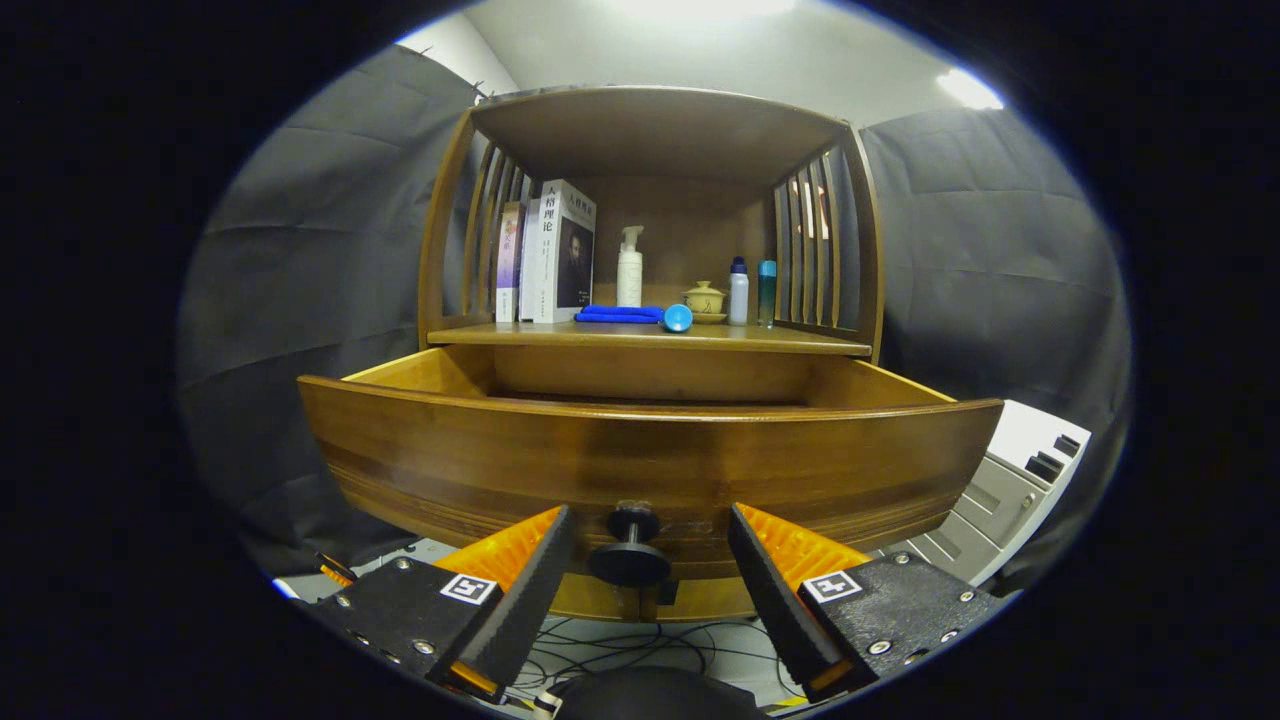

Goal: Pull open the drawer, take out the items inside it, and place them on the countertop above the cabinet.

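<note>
Closest in, the gripper [650,560] has its two fingers spread wide on either side of the drawer's dark round knob [630,548], with clear gaps on both sides, so it holds nothing. Just beyond the fingers the drawer [650,455] stands pulled well out of the cabinet, its curved wooden front facing the camera and its side walls running back under the countertop [650,338]. The first step therefore looks done, and the fingers appear free of the knob. From this low angle the drawer's floor is hidden behind its front, so I cannot tell what items lie inside or how many; taking them out and placing them above is, by my judgement, all left to do. On the countertop sit some upright books [548,255], a blue cloth [618,314] with a small blue round thing [677,318] beside it, a white pump bottle [629,268], a lidded tea bowl [704,301] and two slim bottles [750,292], leaving bare wood along the front edge. Slatted sides and a wooden roof frame the shelf; dark cloth hangs behind, with cables on the floor below.
</note>
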A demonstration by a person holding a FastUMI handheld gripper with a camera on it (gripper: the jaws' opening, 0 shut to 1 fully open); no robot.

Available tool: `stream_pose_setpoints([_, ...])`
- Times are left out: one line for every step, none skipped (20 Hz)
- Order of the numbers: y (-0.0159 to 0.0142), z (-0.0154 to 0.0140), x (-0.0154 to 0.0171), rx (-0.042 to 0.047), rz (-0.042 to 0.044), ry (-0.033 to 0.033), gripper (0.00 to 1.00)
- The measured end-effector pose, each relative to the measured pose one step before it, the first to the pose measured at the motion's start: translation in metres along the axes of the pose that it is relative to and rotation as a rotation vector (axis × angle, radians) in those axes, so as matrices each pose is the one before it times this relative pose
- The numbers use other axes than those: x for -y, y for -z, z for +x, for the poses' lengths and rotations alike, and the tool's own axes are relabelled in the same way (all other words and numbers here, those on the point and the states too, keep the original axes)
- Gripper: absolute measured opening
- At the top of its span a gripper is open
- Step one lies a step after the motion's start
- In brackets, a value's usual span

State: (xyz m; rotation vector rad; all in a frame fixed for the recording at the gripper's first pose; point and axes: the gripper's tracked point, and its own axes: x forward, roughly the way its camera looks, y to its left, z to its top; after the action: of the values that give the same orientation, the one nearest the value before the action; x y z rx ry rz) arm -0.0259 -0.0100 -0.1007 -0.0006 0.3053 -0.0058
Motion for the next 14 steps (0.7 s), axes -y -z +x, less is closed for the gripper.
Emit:
stream_pose_setpoints([-0.00078, 0.00236, 0.00097, -0.00209, 0.00482, -0.00053, 0.95])
stream_pose_setpoints([-0.00124, 0.00153, 0.00111, 0.00107, 0.00602, -0.00032, 0.95])
stream_pose_setpoints([0.00089, 0.00148, 0.00394, -0.00139, 0.00312, 0.01232, 0.95])
stream_pose_setpoints([0.00006, -0.00019, 0.00187, 0.00035, 0.00553, 0.00404, 0.95])
stream_pose_setpoints([0.00111, 0.00066, -0.00068, -0.00067, 0.00588, 0.00056, 0.94])
stream_pose_setpoints([0.00024, 0.00062, -0.00024, -0.00181, -0.00031, -0.00072, 0.94])
stream_pose_setpoints([-0.00012, -0.0005, 0.0004, 0.00369, -0.00319, 0.00045, 0.94])
stream_pose_setpoints([0.0009, 0.00001, 0.0, -0.00321, -0.00202, 0.00053, 0.94])
stream_pose_setpoints([-0.00048, 0.00059, 0.00026, 0.00106, 0.00084, 0.00086, 0.94])
stream_pose_setpoints([-0.00018, 0.00012, -0.00006, -0.00216, 0.00225, -0.00043, 0.94])
stream_pose_setpoints([-0.00023, 0.00016, 0.00028, -0.00015, 0.00135, -0.00074, 0.94])
stream_pose_setpoints([-0.00024, 0.00074, -0.00015, 0.00004, -0.00112, -0.00151, 0.94])
stream_pose_setpoints([-0.00002, 0.00156, 0.00079, 0.00085, -0.00337, -0.00246, 0.95])
stream_pose_setpoints([-0.00055, 0.00152, 0.00047, 0.00038, -0.00089, -0.0033, 0.95])
